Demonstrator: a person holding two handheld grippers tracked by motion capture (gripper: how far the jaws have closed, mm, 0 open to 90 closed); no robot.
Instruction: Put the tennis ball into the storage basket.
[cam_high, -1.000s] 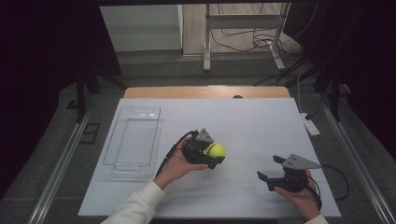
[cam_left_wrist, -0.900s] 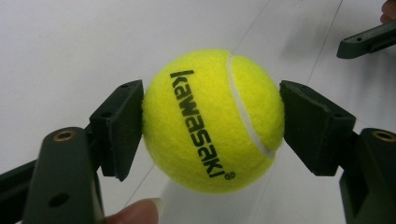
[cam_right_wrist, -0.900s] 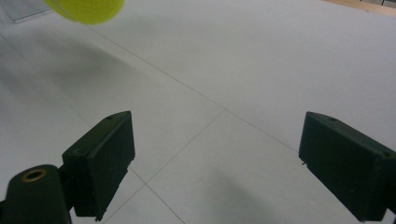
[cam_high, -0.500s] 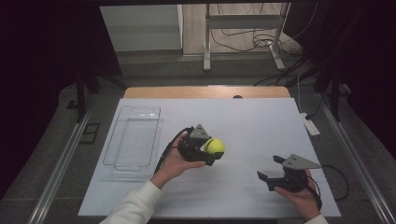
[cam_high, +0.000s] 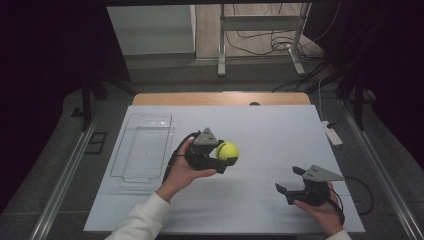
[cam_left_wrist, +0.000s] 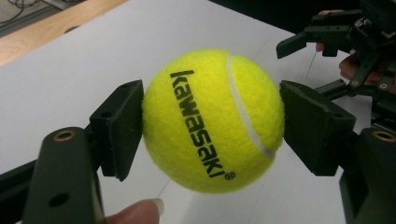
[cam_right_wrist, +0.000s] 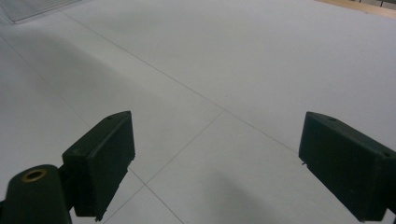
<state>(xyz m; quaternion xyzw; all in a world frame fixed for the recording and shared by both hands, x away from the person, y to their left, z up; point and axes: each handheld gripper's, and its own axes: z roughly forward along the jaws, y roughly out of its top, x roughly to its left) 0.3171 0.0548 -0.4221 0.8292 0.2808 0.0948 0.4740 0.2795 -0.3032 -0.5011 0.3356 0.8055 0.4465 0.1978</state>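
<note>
A yellow tennis ball (cam_high: 228, 151) (cam_left_wrist: 212, 120) printed "kawasaki" is clamped between both pads of my left gripper (cam_high: 224, 155) (cam_left_wrist: 212, 123), lifted above the white table top (cam_high: 280, 135) near its middle. The hand holds that gripper with the jaws pointing right. My right gripper (cam_high: 290, 181) (cam_right_wrist: 215, 163) rests low at the front right of the table, jaws spread wide with nothing between them. In the left gripper view the right gripper (cam_left_wrist: 327, 42) shows at the upper right.
A clear plastic tray (cam_high: 145, 147) lies empty on the table's left side. A white power strip (cam_high: 332, 135) sits by the right edge. Beyond the table's far wooden edge (cam_high: 215, 98) stand metal frame legs and cables on the floor.
The left gripper has risen and drifted slightly left and toward the back with the ball. The right gripper has stayed where it was.
</note>
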